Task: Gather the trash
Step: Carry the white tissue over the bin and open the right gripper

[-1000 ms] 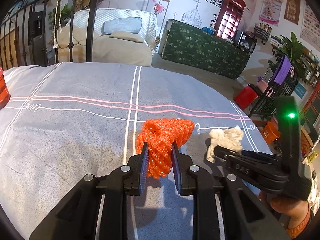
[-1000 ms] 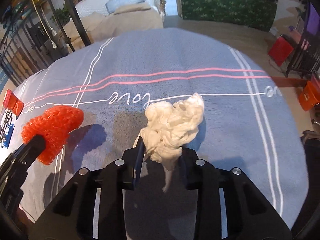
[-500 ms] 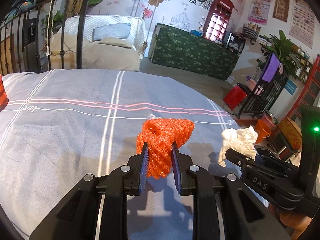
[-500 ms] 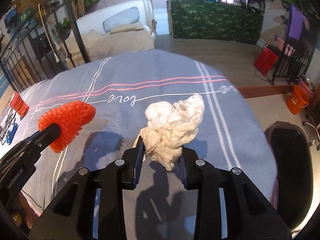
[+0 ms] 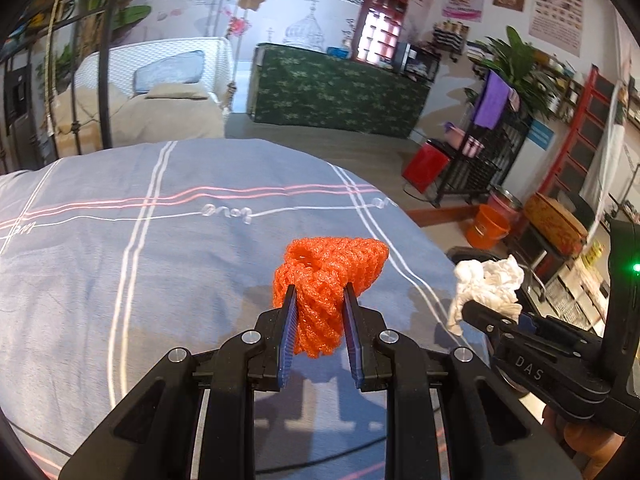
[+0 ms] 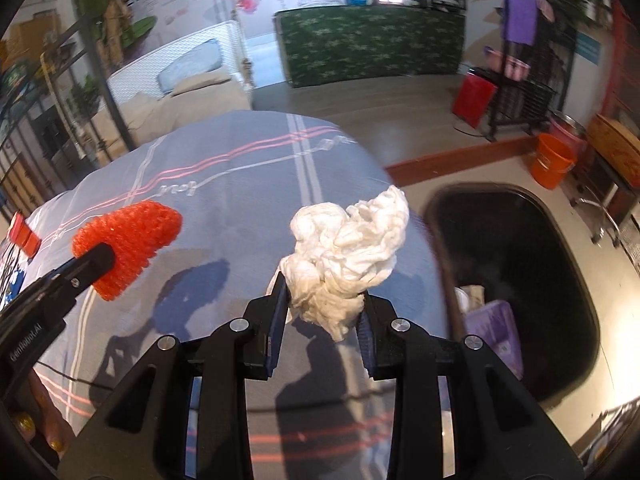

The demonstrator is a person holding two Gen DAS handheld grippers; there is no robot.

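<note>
Left gripper clamped on orange foam net — right gripper clamped on white tissue wad, both above grey bedspread, black bin beside.

A rough orange foam-mesh net and crumpled white matt paper tissue are hanging over smooth grey striped cloth bedding.

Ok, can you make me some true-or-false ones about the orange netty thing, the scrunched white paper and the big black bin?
1. The left gripper pinches the orange foam net. True.
2. The crumpled white tissue lies loose on the grey striped bedsheet. False: the right gripper holds it.
3. The black bin is completely empty. False: something purple is inside.
4. The bin stands beside the bed. True.
</note>
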